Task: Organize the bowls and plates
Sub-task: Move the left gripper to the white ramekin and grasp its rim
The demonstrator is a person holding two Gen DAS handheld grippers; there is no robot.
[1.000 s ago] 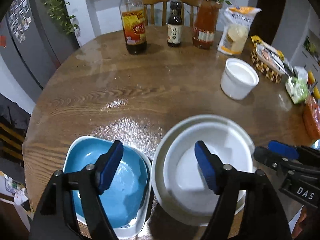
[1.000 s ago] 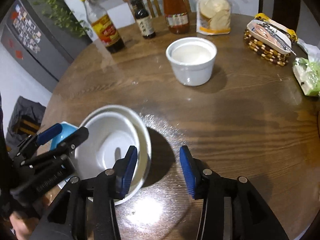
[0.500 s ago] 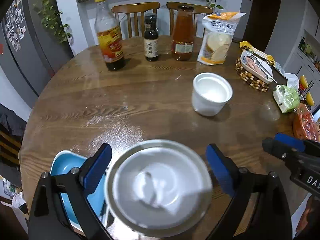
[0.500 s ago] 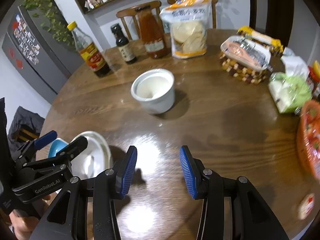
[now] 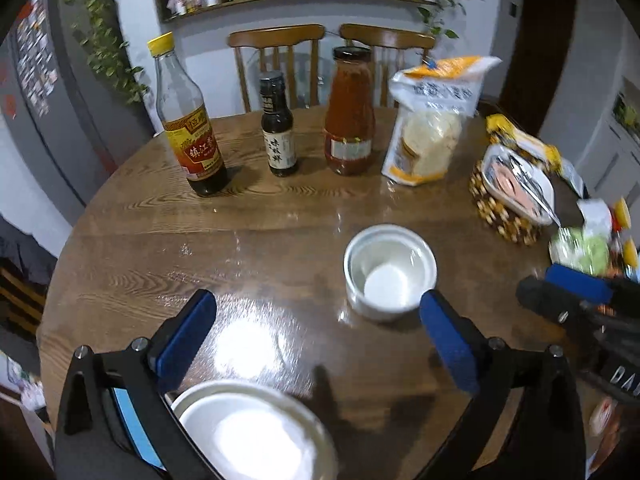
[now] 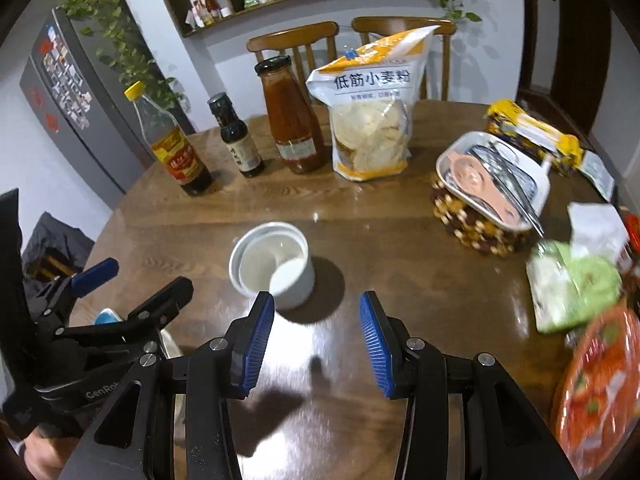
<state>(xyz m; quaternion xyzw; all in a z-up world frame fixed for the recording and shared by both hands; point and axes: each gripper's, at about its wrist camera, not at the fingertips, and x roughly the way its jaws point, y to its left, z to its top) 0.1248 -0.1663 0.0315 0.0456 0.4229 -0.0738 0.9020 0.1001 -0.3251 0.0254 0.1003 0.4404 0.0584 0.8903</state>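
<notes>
L gripper [image 5: 316, 338] jaws wide apart, holding nothing; white plate [image 5: 256, 436] below it at table [image 5: 160, 240] near edge, blue dish [image 5: 132, 420] just left. R gripper [image 6: 316, 336] also apart, empty. White bowl [image 6: 274, 264] mid-table, bottles [image 6: 240, 136] behind.

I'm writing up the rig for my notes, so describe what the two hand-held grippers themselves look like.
Both match. The left hand-held gripper and the right hand-held gripper have black angular frames with silver screw heads at the joints. Each finger carries a blue pad; the right one's pads are finely ribbed. White lettering, partly cut off, marks each body. No cables or sleeves show.
</notes>
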